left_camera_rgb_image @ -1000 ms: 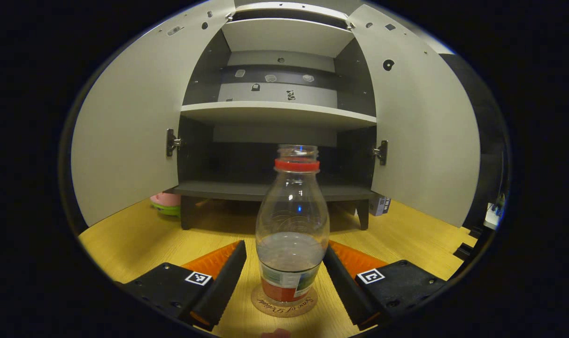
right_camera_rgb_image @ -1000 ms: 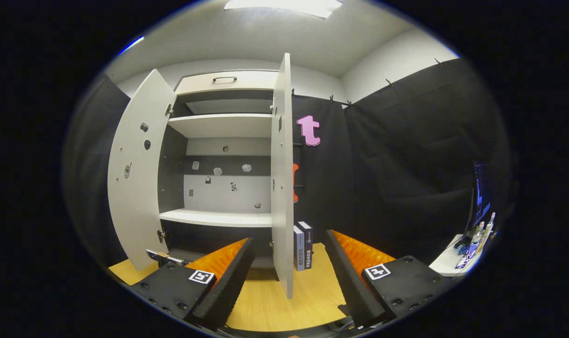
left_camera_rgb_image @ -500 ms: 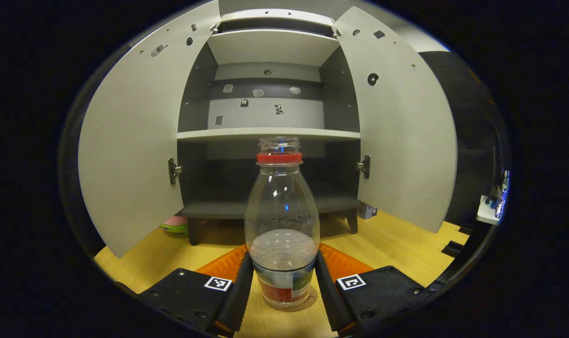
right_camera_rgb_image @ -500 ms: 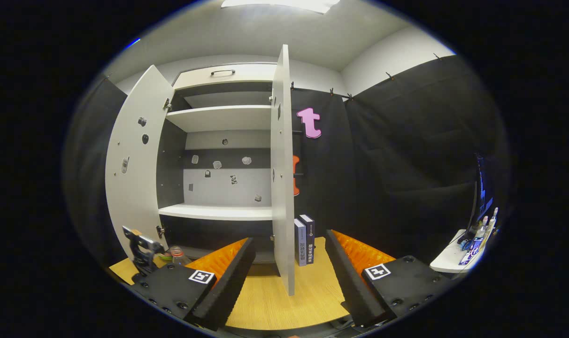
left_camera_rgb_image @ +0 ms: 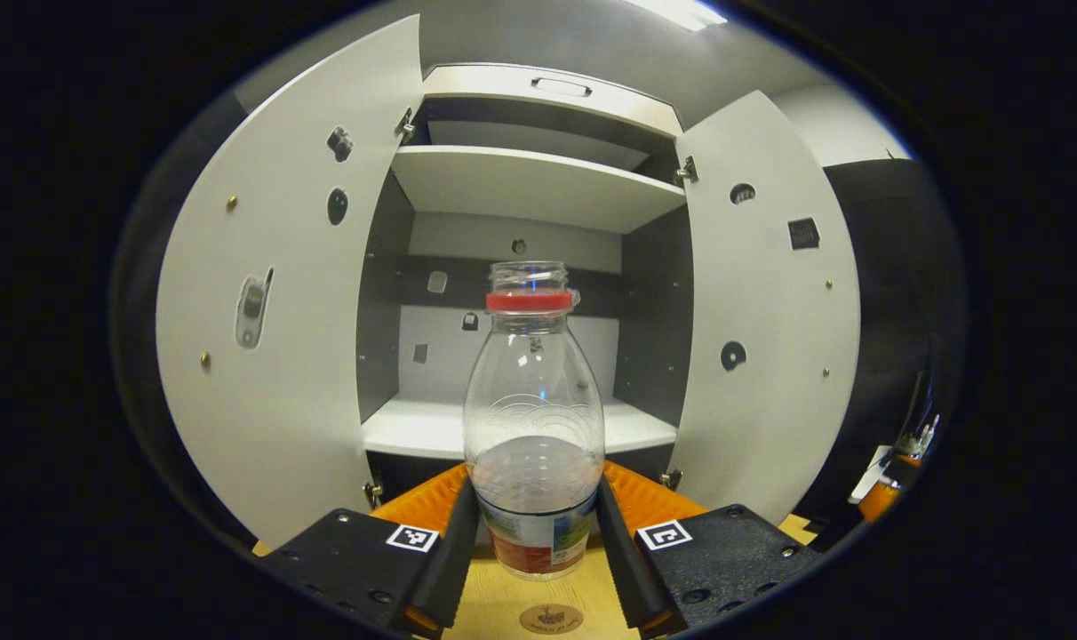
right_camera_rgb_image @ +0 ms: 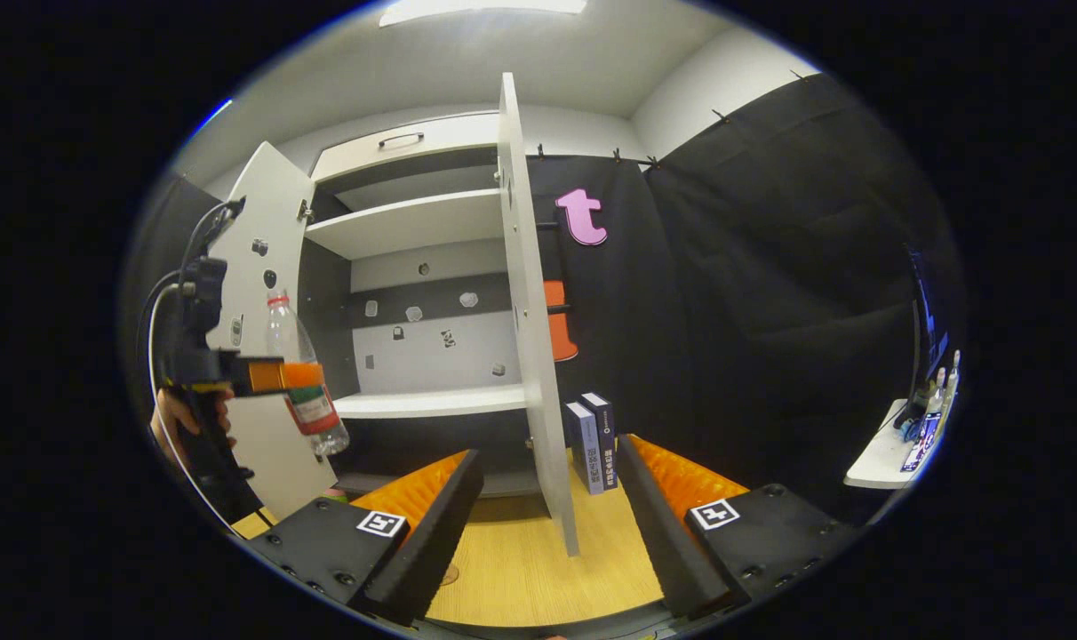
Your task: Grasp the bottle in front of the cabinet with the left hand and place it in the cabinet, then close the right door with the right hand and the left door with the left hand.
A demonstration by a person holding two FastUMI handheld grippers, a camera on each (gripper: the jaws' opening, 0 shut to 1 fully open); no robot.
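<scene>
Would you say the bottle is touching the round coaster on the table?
Apart: the left gripper view shows the bottle held above the coaster, bare table between.

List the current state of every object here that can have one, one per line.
bottle: uncapped, partly filled, lifted off the table.
left gripper: shut on the bottle.
right gripper: open, empty.
left door: open.
right door: open.
coaster: on the table, bare.
</scene>
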